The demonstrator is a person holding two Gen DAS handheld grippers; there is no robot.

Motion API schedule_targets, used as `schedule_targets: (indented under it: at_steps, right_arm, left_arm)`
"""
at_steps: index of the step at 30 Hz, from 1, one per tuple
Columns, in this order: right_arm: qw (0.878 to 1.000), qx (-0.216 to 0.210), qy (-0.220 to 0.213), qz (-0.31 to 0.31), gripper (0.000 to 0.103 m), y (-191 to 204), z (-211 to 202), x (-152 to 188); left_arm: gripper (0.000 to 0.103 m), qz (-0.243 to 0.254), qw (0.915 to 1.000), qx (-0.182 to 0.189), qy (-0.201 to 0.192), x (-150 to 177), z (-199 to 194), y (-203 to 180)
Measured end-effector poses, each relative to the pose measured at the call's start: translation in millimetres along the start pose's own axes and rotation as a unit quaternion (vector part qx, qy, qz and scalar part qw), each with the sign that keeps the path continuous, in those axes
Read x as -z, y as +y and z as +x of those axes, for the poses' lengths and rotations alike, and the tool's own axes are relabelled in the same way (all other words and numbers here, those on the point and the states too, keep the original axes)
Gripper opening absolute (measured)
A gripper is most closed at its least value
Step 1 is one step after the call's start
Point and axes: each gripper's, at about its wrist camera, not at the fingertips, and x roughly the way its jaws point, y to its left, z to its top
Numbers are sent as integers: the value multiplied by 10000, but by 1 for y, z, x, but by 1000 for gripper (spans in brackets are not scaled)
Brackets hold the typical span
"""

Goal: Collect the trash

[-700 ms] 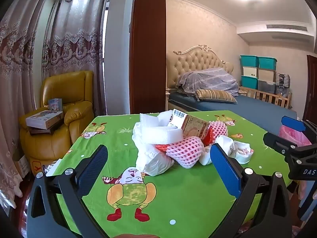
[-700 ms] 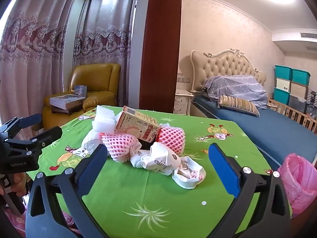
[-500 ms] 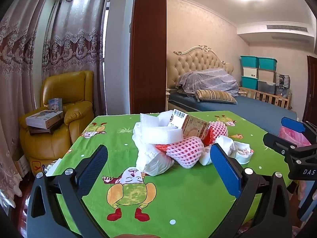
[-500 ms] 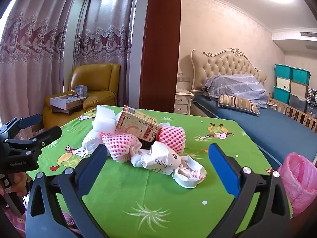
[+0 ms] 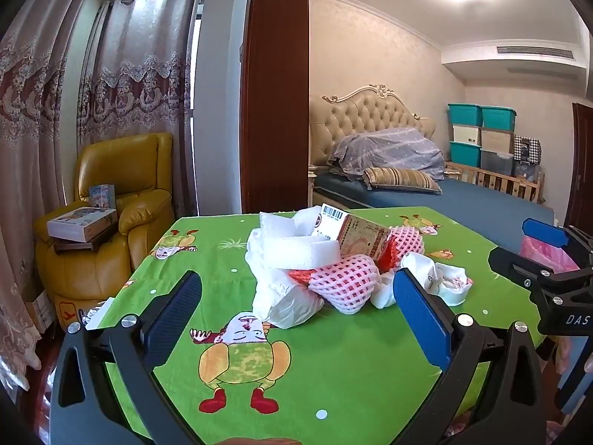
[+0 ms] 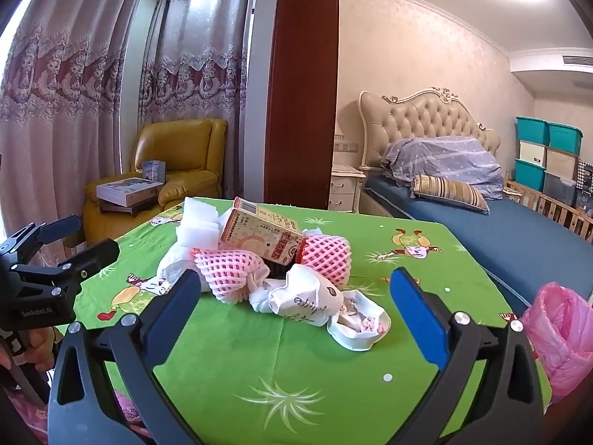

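Note:
A heap of trash lies mid-table on the green cartoon tablecloth (image 5: 333, 363): a printed carton (image 6: 259, 235), pink foam fruit nets (image 6: 229, 270), white foam blocks (image 5: 300, 250), crumpled white paper bags (image 6: 307, 296) and a white paper cup (image 6: 357, 324). My left gripper (image 5: 296, 319) hovers just short of the heap, open, nothing between its blue pads. My right gripper (image 6: 292, 315) faces the heap from the other side, also open and empty. A pink trash bag (image 6: 559, 333) hangs off the table's right edge in the right wrist view.
A yellow leather armchair (image 5: 115, 222) with boxes on it stands left of the table, before the curtains. Behind the table rise a dark wooden post (image 5: 274, 85) and a bed (image 5: 444, 200). Teal storage bins (image 5: 481, 118) stack in the far corner.

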Motion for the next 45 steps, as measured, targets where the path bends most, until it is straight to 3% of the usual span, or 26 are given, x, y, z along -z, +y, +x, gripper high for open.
schedule_targets:
  at_steps: [45]
  right_arm:
    - [10000, -44, 11, 65, 99, -1, 1, -1]
  left_arm:
    - [97, -31, 10000, -8, 23, -1, 1, -2]
